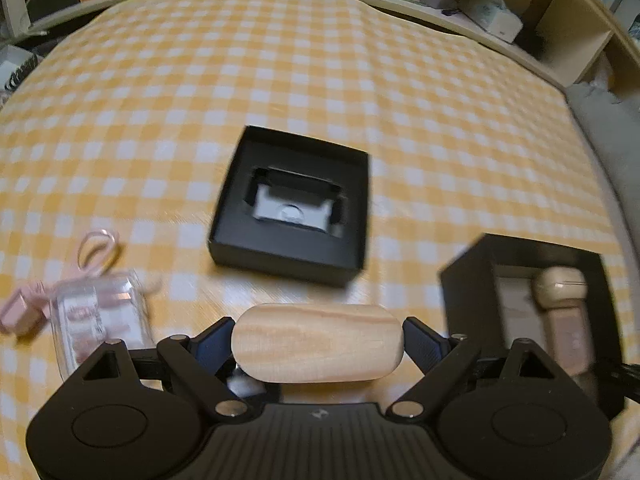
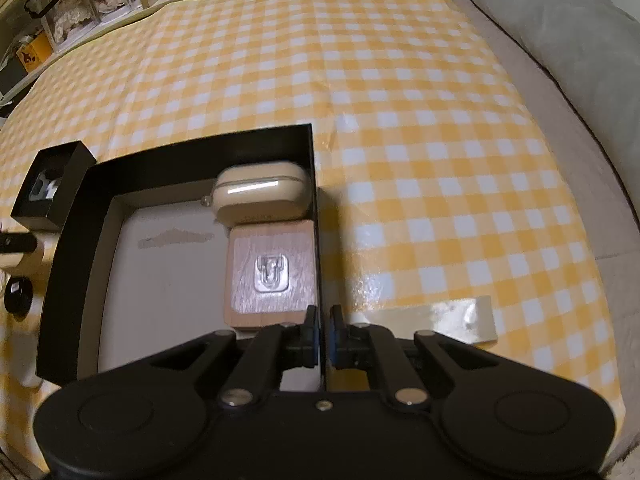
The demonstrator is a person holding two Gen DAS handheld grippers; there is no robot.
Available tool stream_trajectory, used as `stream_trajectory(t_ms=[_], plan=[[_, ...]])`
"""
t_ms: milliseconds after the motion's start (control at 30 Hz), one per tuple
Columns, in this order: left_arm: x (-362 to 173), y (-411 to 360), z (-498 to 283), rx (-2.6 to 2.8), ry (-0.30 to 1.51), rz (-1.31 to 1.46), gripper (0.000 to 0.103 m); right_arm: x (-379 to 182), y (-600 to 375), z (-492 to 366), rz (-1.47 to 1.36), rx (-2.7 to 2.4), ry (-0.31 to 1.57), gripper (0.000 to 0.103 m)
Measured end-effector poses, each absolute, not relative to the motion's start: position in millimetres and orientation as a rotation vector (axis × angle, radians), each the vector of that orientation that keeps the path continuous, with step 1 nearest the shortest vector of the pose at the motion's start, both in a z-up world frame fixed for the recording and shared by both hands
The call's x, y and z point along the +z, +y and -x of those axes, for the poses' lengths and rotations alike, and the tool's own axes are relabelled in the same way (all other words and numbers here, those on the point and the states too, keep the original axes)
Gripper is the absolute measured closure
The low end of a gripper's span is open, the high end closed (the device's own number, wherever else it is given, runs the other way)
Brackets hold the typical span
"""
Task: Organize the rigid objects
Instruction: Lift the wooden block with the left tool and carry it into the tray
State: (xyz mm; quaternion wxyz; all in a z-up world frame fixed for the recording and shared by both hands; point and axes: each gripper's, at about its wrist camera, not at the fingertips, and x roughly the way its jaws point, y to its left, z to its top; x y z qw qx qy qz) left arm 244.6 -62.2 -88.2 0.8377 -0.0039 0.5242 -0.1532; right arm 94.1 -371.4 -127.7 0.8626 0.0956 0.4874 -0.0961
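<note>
My left gripper (image 1: 320,334) is shut on a rounded, oblong wooden block (image 1: 316,348), a pad pressing on each end, and holds it above the yellow checked cloth. Beyond it lies a small open black box (image 1: 288,248) with a silver-white item in its recess. At the right stands a larger open black box (image 1: 468,304). In the right wrist view this larger box (image 2: 80,240) holds a cream earbud case (image 2: 260,196) and a wooden square (image 2: 272,272) bearing a clear plastic hook. My right gripper (image 2: 325,332) is shut on the box's right wall near its front corner.
A clear plastic packet (image 1: 96,320) and a pink cable with plug (image 1: 20,314) lie at the left. A glossy tape strip (image 2: 440,320) sits on the cloth right of the large box. A grey cushion (image 2: 560,40) borders the right side. Cluttered shelves (image 1: 560,20) run behind.
</note>
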Motion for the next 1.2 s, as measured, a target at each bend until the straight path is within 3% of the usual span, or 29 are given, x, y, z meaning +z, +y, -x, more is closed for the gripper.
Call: stream_trajectory(t_ms=[500, 1200], plan=[[-32, -115, -187, -0.543, 1.048, 0.194, 0.014, -75, -390, -143, -0.213, -0.209, 0.960, 0.100], [-110, -228, -140, -0.610, 1.129, 0.108, 0.014, -76, -416, -136, -0.254, -0.194, 0.955, 0.099]])
